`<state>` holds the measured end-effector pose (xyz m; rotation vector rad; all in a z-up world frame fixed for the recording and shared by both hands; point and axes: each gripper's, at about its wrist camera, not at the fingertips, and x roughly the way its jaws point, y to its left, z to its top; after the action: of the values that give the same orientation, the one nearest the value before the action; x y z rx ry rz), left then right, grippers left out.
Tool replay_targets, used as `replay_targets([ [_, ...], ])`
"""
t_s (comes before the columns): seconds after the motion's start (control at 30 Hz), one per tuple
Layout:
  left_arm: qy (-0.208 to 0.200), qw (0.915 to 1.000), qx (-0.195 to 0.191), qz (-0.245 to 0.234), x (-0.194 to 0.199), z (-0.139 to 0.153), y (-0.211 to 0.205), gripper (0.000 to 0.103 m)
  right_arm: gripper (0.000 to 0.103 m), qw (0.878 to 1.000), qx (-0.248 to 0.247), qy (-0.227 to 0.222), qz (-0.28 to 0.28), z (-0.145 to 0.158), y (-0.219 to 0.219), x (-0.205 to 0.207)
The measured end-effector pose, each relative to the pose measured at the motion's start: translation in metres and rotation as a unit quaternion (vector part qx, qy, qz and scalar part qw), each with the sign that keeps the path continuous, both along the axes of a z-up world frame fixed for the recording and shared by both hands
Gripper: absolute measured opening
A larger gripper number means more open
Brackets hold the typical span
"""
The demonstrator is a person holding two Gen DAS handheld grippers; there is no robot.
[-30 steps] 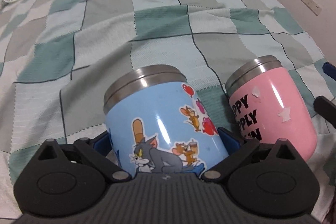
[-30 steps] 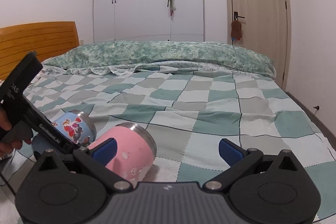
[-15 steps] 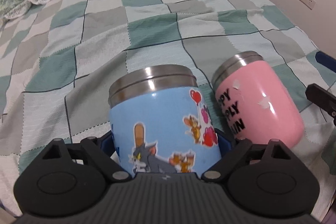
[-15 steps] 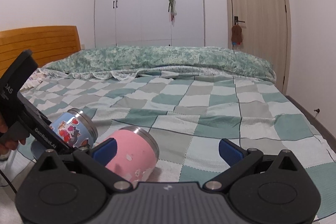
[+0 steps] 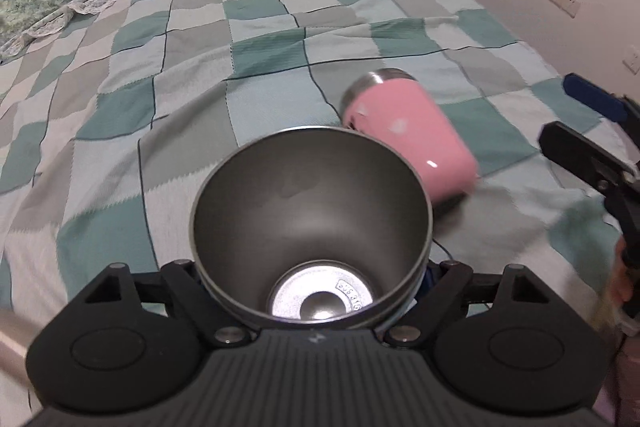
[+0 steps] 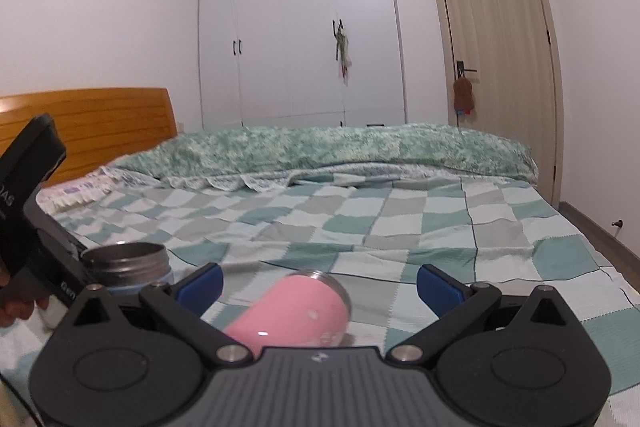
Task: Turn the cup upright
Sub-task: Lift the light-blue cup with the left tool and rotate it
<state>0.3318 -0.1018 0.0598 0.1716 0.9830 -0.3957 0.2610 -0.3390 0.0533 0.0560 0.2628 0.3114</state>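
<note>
2 steel-lined cups sat on a bed covered by a green-and-grey checked blanket (image 5: pixel 168 75). The left gripper (image 5: pixel 312 283) had its fingers clamped on the blue cup (image 5: pixel 312 227), which stood upright with its open mouth toward the camera and its shiny base visible inside. From the right wrist view, that cup's (image 6: pixel 128 263) steel rim faced up. The pink cup (image 5: pixel 408 135) lay on its side just beside it, blurred. The right gripper (image 6: pixel 320 283) hovered over the pink cup (image 6: pixel 296 311), its blue-padded fingers (image 6: pixel 200 283) spread wide apart, touching nothing.
</note>
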Motion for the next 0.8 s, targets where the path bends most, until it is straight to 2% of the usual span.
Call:
replay_targets([
  [0.2,-0.007,1.0,0.004,-0.003,-0.058,0.028,0.012,0.086,0.103,0.999,0.018,-0.013,0.024,0.012,0.012,-0.042],
  [0.4,0.028,0.9991,0.032,0.002,-0.099,0.025,0.026,0.086,0.103,0.999,0.02,-0.01,0.044,0.014,0.024,-0.074],
  [0.6,0.089,0.9955,0.031,0.013,-0.092,-0.02,0.024,0.087,0.103,0.999,0.011,0.005,0.049,0.005,0.026,-0.101],
  [0.7,0.052,0.9982,0.011,0.027,-0.084,-0.023,0.019,0.086,0.103,0.999,0.003,0.021,0.041,-0.003,0.021,-0.11],
  [0.8,0.039,0.9977,-0.013,0.055,-0.074,-0.031,0.017,0.085,0.103,0.999,-0.003,0.038,0.031,-0.012,0.016,-0.115],
])
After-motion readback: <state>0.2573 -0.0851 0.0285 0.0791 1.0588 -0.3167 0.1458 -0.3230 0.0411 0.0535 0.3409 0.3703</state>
